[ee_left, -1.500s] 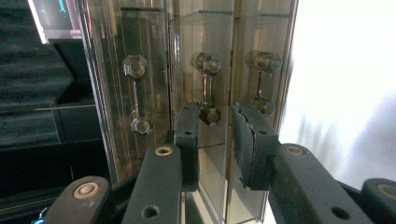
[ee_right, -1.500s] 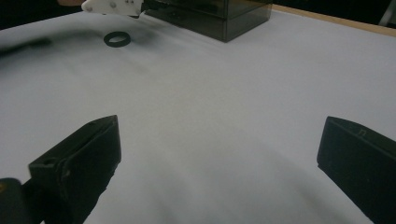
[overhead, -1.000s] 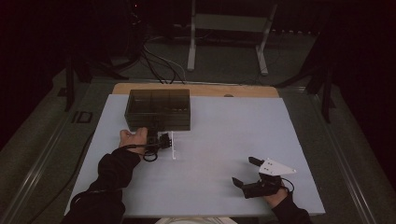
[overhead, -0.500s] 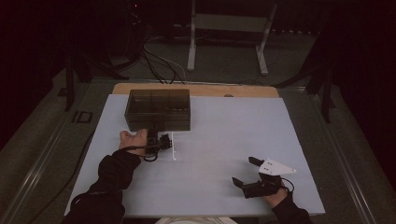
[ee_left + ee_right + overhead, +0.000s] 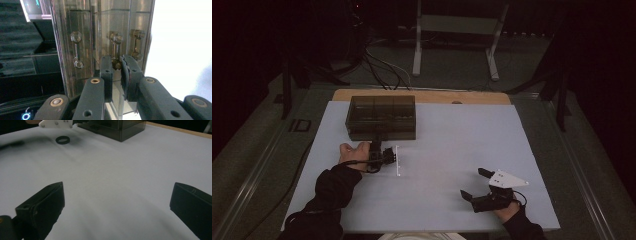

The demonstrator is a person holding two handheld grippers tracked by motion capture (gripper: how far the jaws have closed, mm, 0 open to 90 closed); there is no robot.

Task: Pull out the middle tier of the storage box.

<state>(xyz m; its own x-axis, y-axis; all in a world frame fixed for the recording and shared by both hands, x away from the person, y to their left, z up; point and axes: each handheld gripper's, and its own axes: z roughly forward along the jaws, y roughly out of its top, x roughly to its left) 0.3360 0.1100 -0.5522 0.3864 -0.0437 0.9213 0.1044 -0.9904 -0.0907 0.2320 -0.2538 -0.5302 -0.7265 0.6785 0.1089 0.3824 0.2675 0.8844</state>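
Pinching middle drawer handle (image 5: 115, 51), left claw (image 5: 116, 68)

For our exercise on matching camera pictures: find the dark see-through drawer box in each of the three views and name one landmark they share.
High view: the drawer box sits upper left on the white table, beyond the left gripper.
Left gripper view: its front with barbell-shaped handles spans the centre, jaws closed on the middle handle.
Right gripper view: its corner at the top edge.
Shared landmark: the white table.
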